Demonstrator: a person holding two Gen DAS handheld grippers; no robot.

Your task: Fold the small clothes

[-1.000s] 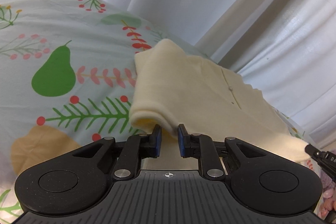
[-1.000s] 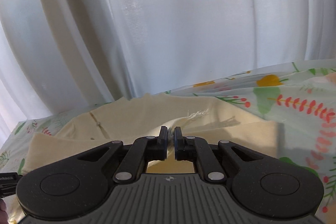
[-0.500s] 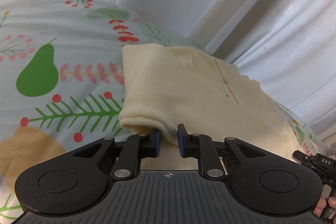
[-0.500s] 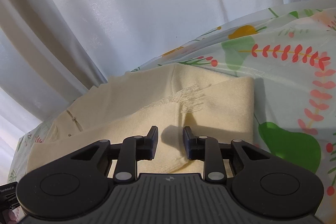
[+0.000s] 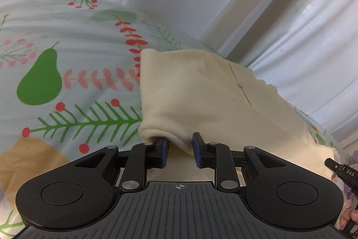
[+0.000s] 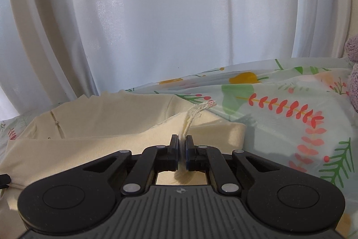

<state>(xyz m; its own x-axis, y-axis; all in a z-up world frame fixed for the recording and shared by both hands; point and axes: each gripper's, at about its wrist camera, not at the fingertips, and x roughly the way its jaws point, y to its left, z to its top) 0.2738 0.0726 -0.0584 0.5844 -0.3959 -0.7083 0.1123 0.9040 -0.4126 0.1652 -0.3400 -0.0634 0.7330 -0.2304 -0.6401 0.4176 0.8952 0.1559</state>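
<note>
A cream garment point(image 5: 201, 91) lies partly folded on a printed cloth point(image 5: 67, 64). It also shows in the right wrist view point(image 6: 107, 124). My left gripper point(image 5: 180, 150) is open, its blue pads on either side of a rolled fold at the garment's near edge. My right gripper point(image 6: 183, 149) is shut on a frayed cream edge of the garment point(image 6: 192, 115), which stands up between the pads.
White curtains point(image 6: 179, 26) hang close behind the surface. The cloth has pears, branches and berries printed on it point(image 6: 290, 109). A purple fuzzy item point(image 6: 352, 73) sits at the right edge. The other gripper's tip point(image 5: 342, 171) shows at the lower right.
My right gripper was open half a second ago and has shut on the garment's frayed edge. My left gripper's jaws have widened around the fold.
</note>
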